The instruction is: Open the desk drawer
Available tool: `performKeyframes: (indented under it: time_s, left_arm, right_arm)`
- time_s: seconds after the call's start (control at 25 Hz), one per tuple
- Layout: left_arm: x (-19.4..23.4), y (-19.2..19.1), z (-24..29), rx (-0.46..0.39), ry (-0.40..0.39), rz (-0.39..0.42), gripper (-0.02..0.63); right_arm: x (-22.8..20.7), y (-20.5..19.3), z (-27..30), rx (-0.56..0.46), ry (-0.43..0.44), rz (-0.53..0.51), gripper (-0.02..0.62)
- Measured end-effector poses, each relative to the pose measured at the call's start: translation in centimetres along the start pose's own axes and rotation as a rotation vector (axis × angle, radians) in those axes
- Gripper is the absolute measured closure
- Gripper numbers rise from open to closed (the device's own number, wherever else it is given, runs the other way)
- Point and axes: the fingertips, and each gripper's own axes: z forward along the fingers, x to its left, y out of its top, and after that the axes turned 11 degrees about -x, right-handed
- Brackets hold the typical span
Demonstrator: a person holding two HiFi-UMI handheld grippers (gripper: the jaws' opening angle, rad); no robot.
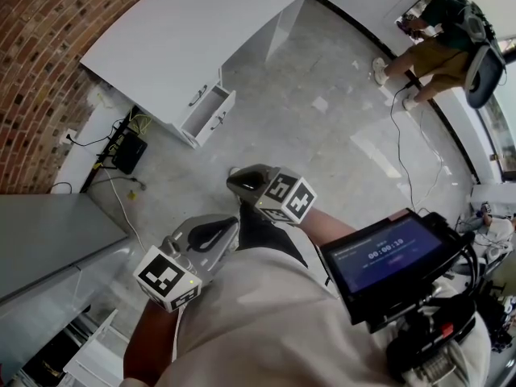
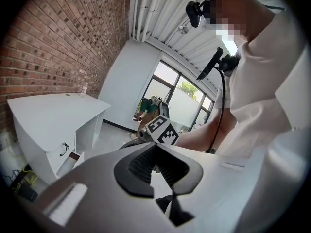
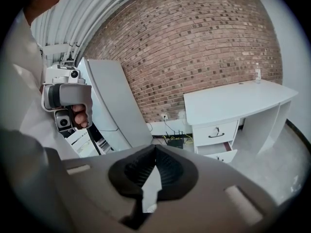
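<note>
Hanging well apart from the white wooden table (image 1: 185,31), the left gripper (image 2: 156,147) and right gripper (image 3: 155,149) are empty, fingers pressed together. The white lower drawer (image 1: 208,115) at the table's front edge already juts out, so the opening looks done. If the shut upper drawer (image 1: 199,95) is meant, the next move calls for walking up to it.

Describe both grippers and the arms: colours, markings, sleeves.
The left gripper and right gripper have light grey bodies, with black ribbed pads set in a rounded black surround. Each carries a white cube with black square markers: left cube, right cube. The person wears a white short-sleeved shirt; the forearms are uncovered.
</note>
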Motion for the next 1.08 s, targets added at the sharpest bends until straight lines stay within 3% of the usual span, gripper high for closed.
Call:
performKeyframes:
  time_s: [1.08]
  left_arm:
    - [0.4,0.2,0.1,-0.004,0.004,0.003,0.601]
  right_arm:
    - [0.6,1.2,0.1,0.002,0.005,-0.090,0.594]
